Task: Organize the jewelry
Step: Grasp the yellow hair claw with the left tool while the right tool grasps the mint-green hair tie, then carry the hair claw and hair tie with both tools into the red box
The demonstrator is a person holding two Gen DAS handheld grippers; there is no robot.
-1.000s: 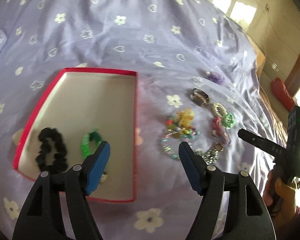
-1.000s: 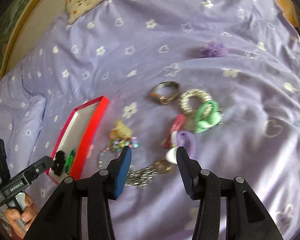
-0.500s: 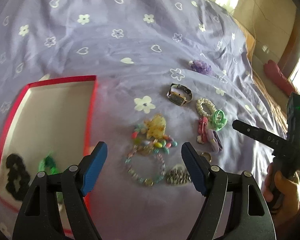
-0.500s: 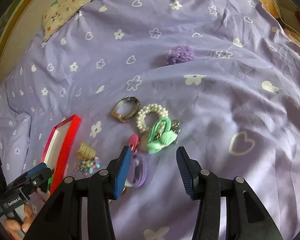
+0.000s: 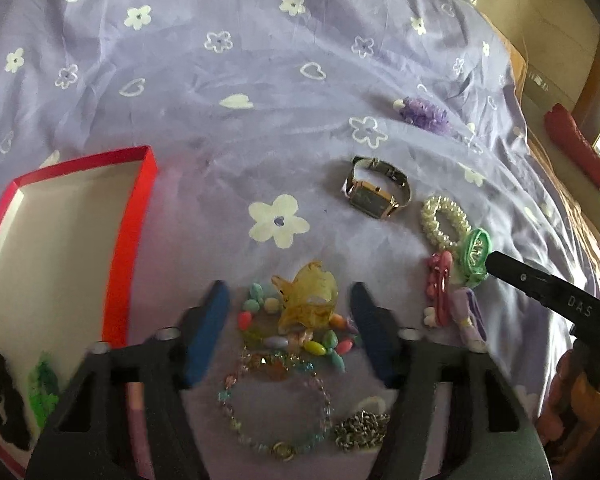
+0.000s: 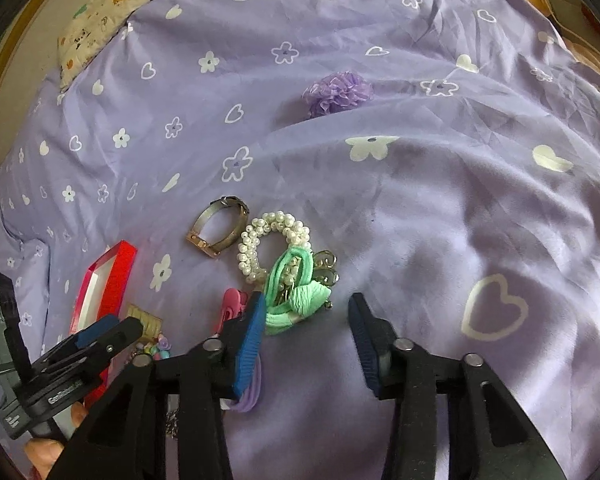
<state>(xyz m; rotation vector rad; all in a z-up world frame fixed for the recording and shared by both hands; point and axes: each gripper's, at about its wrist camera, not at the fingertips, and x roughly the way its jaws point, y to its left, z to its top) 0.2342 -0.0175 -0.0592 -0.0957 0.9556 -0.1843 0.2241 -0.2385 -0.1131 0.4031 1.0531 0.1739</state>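
Left gripper (image 5: 288,316): jaws have just been closing and stand part-way apart. Between them lie a yellow hair claw (image 5: 306,300) and a cluster of pastel beads (image 5: 300,340) — the pads do not press on either, so nothing is grasped. Just behind the jaws, nearer the camera, lie a beaded bracelet (image 5: 276,408) and, to its right, a silver chain (image 5: 360,428), both on the lilac bedsheet (image 5: 220,100).

Left of the left jaw: red box (image 5: 140,216), open, with a black scrunchie (image 5: 0,396) and a green scrunchie (image 5: 42,384) inside at its near end.

Ahead and right of the left jaws: a wristwatch (image 5: 374,192), then a pearl bracelet (image 5: 444,220). A purple flower hair tie (image 5: 426,114) lies farther off.

Right gripper (image 6: 306,312): jaws also just closing, still released. A mint-green hair tie (image 6: 294,296) lies at the jaw tips, touching the left blue pad; the right pad is clear of it. A pink hair clip (image 6: 232,306) lies just left of the left jaw, and a lilac hair band (image 6: 250,394) is partly hidden under it. Pearl bracelet and watch sit just ahead of the jaws.

A hand (image 6: 44,450) shows below the left gripper in the right wrist view.
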